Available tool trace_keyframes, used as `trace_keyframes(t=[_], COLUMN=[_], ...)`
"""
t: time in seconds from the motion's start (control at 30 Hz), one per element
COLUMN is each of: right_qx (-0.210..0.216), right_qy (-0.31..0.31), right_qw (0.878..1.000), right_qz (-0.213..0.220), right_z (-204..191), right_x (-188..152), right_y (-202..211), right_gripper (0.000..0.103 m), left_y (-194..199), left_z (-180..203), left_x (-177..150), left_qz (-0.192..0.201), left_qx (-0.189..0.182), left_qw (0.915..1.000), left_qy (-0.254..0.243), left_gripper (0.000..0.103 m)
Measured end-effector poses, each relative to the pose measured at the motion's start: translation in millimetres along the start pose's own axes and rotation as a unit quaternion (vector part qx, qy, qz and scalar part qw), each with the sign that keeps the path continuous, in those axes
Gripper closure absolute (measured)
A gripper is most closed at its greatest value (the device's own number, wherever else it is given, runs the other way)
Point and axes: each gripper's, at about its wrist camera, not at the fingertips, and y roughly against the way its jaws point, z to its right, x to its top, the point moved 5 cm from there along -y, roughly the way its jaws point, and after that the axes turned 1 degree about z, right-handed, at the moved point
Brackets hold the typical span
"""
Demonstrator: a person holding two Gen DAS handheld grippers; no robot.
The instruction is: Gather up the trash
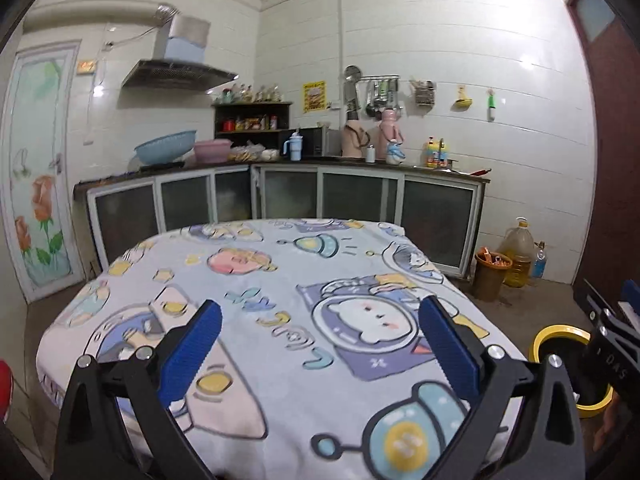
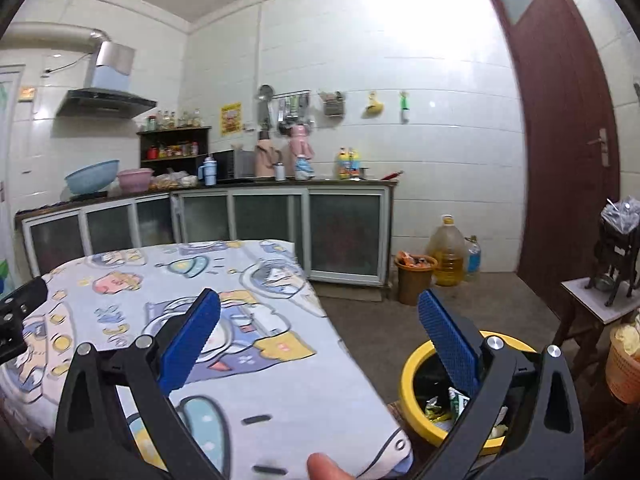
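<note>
Trash (image 2: 448, 404), crumpled wrappers and packets, lay inside the yellow-rimmed bin (image 2: 412, 380) standing on the floor just beside the right edge of the worktop (image 2: 280, 380), which was draped in a cartoon astronaut cloth (image 1: 280, 280). Above that cloth the left gripper (image 1: 320, 344) hung with its blue pads spread wide and nothing between them. Over the worktop's corner and the bin, the right gripper (image 2: 320, 344) was likewise spread and empty. An orange basket (image 2: 416, 276) stood by the cabinets.
</note>
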Motion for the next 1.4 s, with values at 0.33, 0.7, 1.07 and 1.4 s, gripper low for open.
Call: trace_keyframes(t=[0.33, 0.7, 1.07, 1.4], right_qx=[0.032, 0.019, 0.012, 0.015], right_qy=[0.010, -0.011, 0.010, 0.013], right_qw=[0.999, 0.999, 0.999, 0.997], right_qz=[-0.032, -0.038, -0.051, -0.072], right_z=[-33, -27, -37, -40], right_x=[-34, -48, -59, -68], right_y=[26, 25, 21, 10], right_gripper=[0.008, 0.008, 0.008, 0.008], left_y=[9, 10, 4, -5], left_z=[-14, -16, -17, -21], left_x=[-47, -67, -78, -88], left_qz=[-0.055, -0.072, -0.090, -0.110], left_qx=[0.039, 0.034, 0.021, 0.011], left_qw=[0.9977, 0.9966, 0.9952, 0.9929], left_qy=[0.011, 0.023, 0.033, 0.045], left_gripper=[0.008, 0.008, 0.008, 0.008])
